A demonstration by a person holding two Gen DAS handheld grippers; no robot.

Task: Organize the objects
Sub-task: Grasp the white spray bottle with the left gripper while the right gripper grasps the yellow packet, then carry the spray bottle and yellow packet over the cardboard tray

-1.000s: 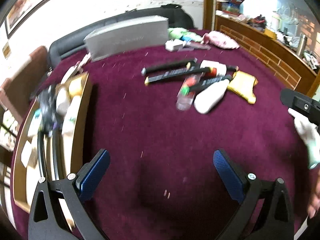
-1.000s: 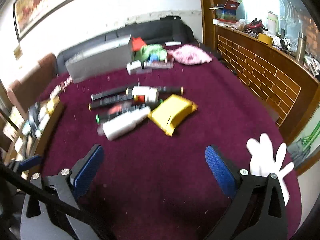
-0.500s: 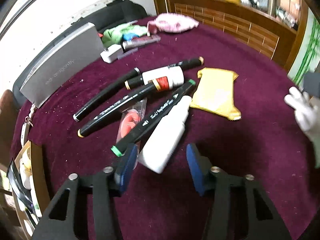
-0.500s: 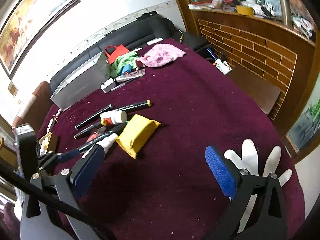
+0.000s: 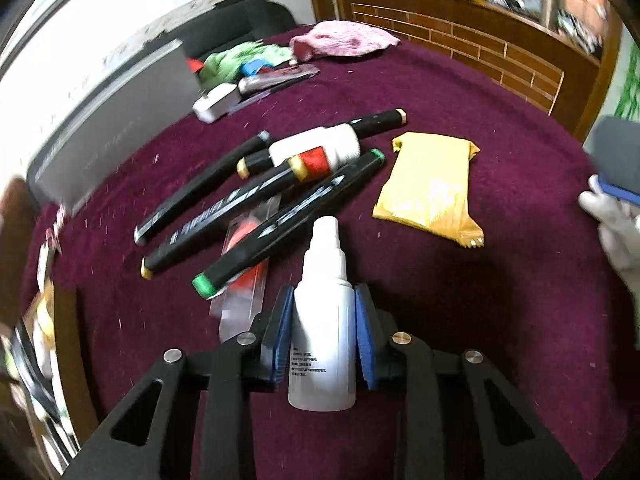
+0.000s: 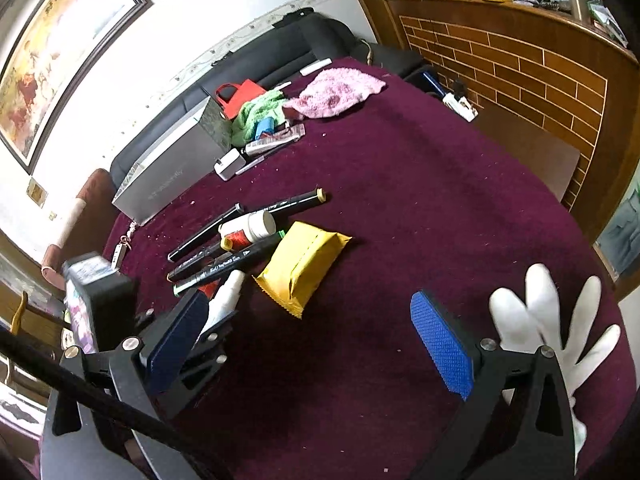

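risks, largest first. the white spray bottle [image 5: 322, 320] is held low on its body between the blue pads of the left tool [image 5: 322, 328], whose jaws are closing on it; the pads are seen against both sides. the smooth, round plastic could slip or swing nose-down when lifted, since the grip sits near the base and the capped nozzle reaches well forward. the nozzle lies just beside the green-tipped marker [image 5: 288, 220]; a careless lift could drag that marker and the clear packet with red contents [image 5: 244, 276] beneath it. the right tool [image 6: 312, 340] is held wide open and empty above the bench [image 6: 420, 200], near the yellow pouch [image 6: 304, 266]; a gloved hand [image 6: 552, 320] shows behind it. crowding of the two tools over one small pile could cause a knock.

count, largest to smallest:
- grey box [image 5: 116, 128]: one, at the far edge of the bench
- pink cloth [image 5: 344, 42]: one
- green cloth [image 5: 244, 60]: one
- yellow pouch: one
- black markers: four, lying side by side
- white spray bottle: one, in the left tool
- white jar with red band [image 5: 320, 152]: one, across the markers
- clear packet: one
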